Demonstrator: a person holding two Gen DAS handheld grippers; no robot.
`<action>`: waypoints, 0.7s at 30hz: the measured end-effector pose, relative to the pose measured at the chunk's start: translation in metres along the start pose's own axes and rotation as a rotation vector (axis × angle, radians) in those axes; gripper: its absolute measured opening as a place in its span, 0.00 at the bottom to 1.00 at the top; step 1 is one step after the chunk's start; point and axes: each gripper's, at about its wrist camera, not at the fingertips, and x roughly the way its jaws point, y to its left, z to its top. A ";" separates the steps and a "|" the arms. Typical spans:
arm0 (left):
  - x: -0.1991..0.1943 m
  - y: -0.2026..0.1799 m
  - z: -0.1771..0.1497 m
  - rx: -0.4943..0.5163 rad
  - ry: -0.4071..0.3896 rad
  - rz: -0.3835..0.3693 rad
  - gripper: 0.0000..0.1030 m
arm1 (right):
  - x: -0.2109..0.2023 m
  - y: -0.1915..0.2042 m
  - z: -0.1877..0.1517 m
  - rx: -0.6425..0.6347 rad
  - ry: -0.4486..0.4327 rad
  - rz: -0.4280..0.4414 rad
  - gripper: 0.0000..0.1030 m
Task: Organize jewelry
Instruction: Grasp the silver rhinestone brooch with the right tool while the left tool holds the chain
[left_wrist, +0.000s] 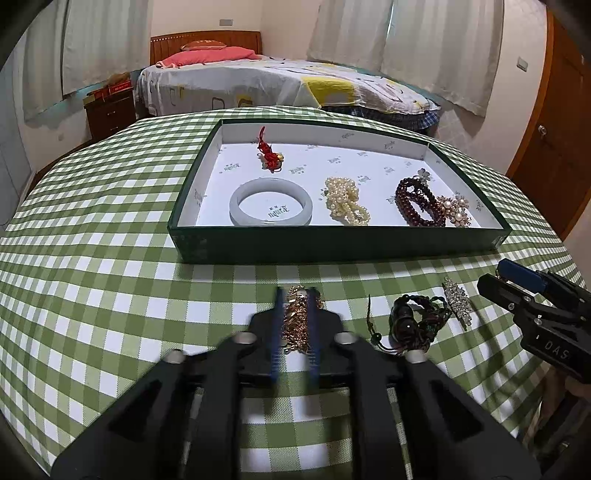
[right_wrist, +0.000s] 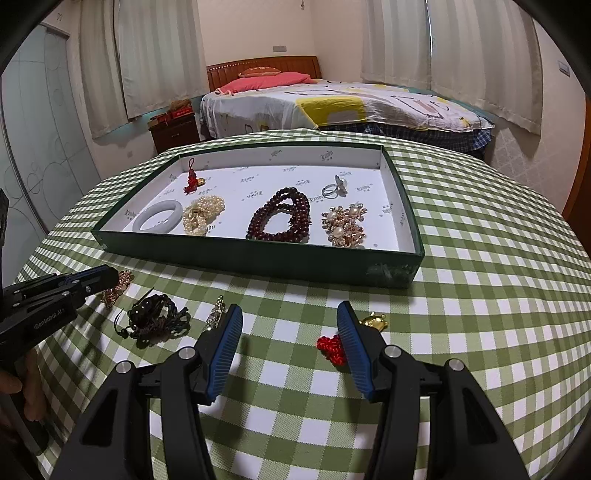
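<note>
A green tray (left_wrist: 332, 245) (right_wrist: 258, 264) on the checked table holds a red knot charm (left_wrist: 269, 152), a pale bangle (left_wrist: 271, 202), pearls (left_wrist: 346, 201), dark red beads (left_wrist: 415, 201), a pearl brooch (right_wrist: 344, 220) and a ring (right_wrist: 334, 187). My left gripper (left_wrist: 298, 323) has its fingers closed around a gold chain (left_wrist: 297, 319) on the cloth; it also shows in the right wrist view (right_wrist: 98, 278). My right gripper (right_wrist: 290, 334) is open and empty above the cloth. A dark cord bracelet (right_wrist: 157, 319), a crystal hair clip (left_wrist: 458, 300) and a red knot with gold charm (right_wrist: 332, 347) lie loose.
The table has a green and white checked cloth (right_wrist: 480, 277). A bed (left_wrist: 280, 83) and a nightstand (left_wrist: 110, 112) stand beyond the table's far edge. A wooden door (left_wrist: 561, 129) is at the right.
</note>
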 end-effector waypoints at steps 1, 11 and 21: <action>0.000 0.000 0.000 0.000 -0.004 0.005 0.36 | 0.000 0.000 0.000 0.001 0.000 0.001 0.51; 0.011 -0.006 0.002 0.049 0.028 0.010 0.24 | 0.000 -0.001 0.000 0.002 0.001 0.002 0.51; 0.008 -0.005 0.000 0.038 0.018 -0.016 0.13 | 0.002 0.004 -0.002 -0.006 0.004 0.011 0.51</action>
